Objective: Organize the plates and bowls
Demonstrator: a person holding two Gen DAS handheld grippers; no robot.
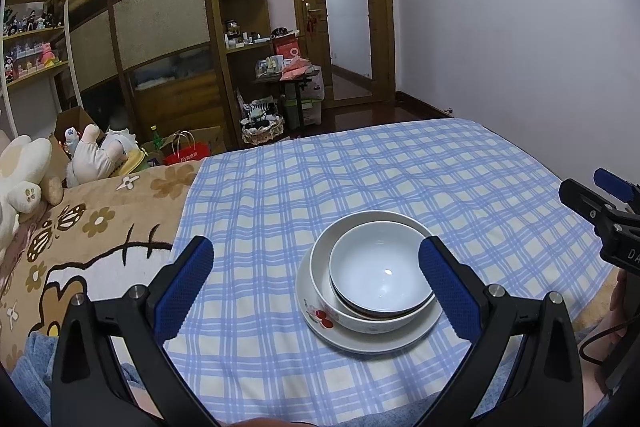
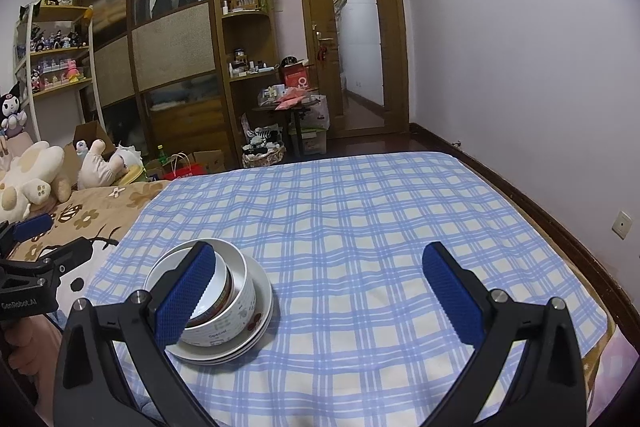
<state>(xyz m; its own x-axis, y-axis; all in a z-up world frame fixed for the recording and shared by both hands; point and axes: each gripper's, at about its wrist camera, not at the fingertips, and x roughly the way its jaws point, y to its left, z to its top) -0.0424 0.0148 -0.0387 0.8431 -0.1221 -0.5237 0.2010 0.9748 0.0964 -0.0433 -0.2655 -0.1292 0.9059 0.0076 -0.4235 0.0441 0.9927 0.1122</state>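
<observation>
A small white bowl (image 1: 380, 267) sits nested in a larger white bowl (image 1: 352, 319) with red print, on stacked white plates (image 1: 360, 343), all on a blue checked cloth (image 1: 320, 179). My left gripper (image 1: 316, 291) is open and empty, just before the stack, its right finger beside the bowls. In the right wrist view the bowls (image 2: 236, 303) and plates (image 2: 240, 351) lie at lower left, partly behind my left finger. My right gripper (image 2: 320, 295) is open and empty, to the right of the stack over bare cloth.
The cloth covers a bed with a brown flowered blanket (image 1: 80, 235) and plush toys (image 1: 24, 171) at the left. A wardrobe (image 1: 160, 27), shelves and a door (image 1: 344, 15) stand beyond. The other gripper shows at the right edge (image 1: 608, 215) of the left wrist view.
</observation>
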